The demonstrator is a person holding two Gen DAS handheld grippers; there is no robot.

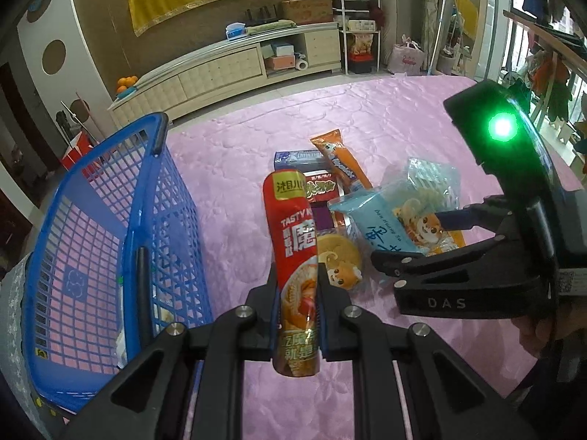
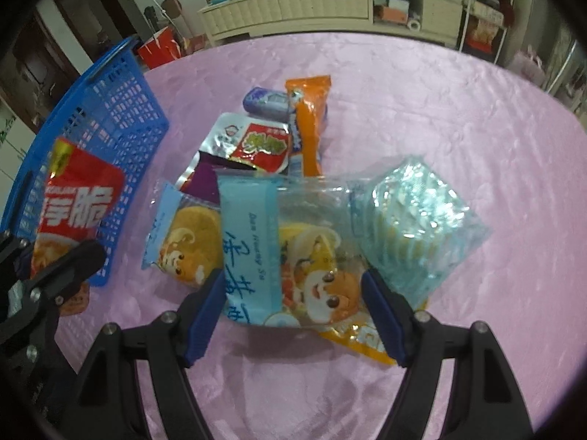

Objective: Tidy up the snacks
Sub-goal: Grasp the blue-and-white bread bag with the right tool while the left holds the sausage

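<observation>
My left gripper (image 1: 296,278) is shut on a red snack packet (image 1: 293,242), held upright above the pink cloth, right of the blue basket (image 1: 110,227). The packet also shows in the right wrist view (image 2: 77,198) in front of the basket (image 2: 110,110). My right gripper (image 2: 293,293) is open, its fingers either side of a light blue pastry bag (image 2: 279,253) lying on the pile. It shows in the left wrist view (image 1: 389,256) by the same bag (image 1: 389,220). An orange stick packet (image 2: 308,117), a red-and-silver pouch (image 2: 253,143) and a blue gum box (image 2: 264,101) lie behind.
The pink cloth (image 2: 440,117) covers the table. A second cartoon pastry bag (image 2: 183,234) lies left of the held-around one. A cream TV cabinet (image 1: 227,69) stands beyond the table's far edge. A red bag (image 2: 161,47) sits behind the basket.
</observation>
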